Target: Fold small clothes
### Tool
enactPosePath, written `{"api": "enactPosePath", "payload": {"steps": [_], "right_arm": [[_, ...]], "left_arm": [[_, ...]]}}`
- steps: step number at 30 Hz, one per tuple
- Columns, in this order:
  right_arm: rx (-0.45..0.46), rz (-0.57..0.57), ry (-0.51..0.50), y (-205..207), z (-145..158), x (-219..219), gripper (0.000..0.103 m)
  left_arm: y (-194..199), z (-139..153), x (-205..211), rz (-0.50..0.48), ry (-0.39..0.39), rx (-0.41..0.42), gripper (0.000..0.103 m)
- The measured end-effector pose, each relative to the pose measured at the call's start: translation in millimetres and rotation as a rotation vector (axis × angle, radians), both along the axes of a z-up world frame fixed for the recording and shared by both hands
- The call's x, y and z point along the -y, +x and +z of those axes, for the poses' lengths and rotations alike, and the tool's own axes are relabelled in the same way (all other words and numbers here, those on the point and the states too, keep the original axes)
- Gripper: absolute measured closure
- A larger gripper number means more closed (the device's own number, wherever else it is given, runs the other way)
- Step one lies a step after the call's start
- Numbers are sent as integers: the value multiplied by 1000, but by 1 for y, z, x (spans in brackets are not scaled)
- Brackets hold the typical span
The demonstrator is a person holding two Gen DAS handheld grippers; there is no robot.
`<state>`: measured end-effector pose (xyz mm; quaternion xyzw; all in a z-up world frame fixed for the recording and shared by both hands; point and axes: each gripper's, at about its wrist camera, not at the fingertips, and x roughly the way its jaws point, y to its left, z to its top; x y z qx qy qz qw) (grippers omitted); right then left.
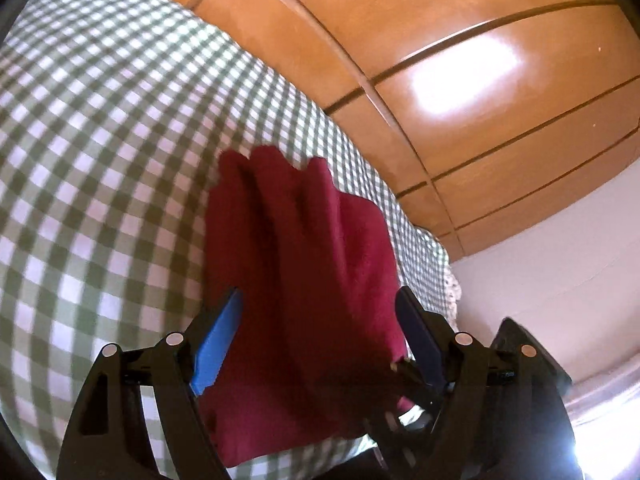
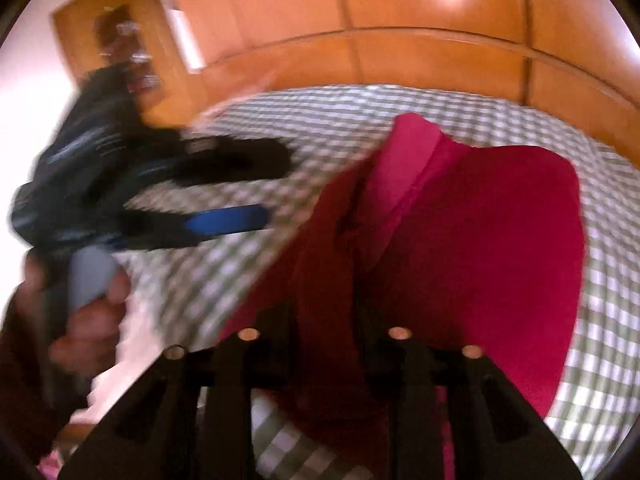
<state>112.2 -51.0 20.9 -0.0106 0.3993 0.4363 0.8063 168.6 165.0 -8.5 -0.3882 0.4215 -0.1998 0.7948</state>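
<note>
A dark red garment [image 1: 304, 264] hangs bunched in front of my left gripper [image 1: 320, 304], whose blue-padded fingers [image 1: 218, 344] stand wide apart on either side of it without pinching it. In the right wrist view the same red garment [image 2: 480, 248] is gathered between the fingers of my right gripper [image 2: 326, 320], which is shut on it and holds it above the bed. The left gripper [image 2: 236, 192] shows blurred at the left there, open, held by a hand [image 2: 92, 320].
A green-and-white checked bedsheet [image 1: 100, 160] covers the bed under both grippers. A wooden wardrobe [image 1: 460, 60] stands behind the bed. A white wall [image 1: 560, 248] is at the right. A wooden shelf unit [image 2: 120, 40] stands at the far left.
</note>
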Motion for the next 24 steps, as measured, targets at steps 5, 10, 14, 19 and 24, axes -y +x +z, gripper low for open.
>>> {"api": "enactPosePath", "payload": {"steps": [5,10,14,19,24], "right_arm": [[-25,-24,59,-20,5,63,45],[8,-176,17,-23,0,125,56],[1,-226,18,-14,-5,135,63],[23,-156,-15,-12,-13,87,64],[40,-69,-69,-29,-38,56,64]], "left_arm": [[17,-7,16,-44,1,-43,26],[34,-9,33,-67,57,-116,26],[40,3,52,-83,187,-118,42],[27,17,65,-83,431,-61,86],[6,-11,32,-20,550,-95,68]]}}
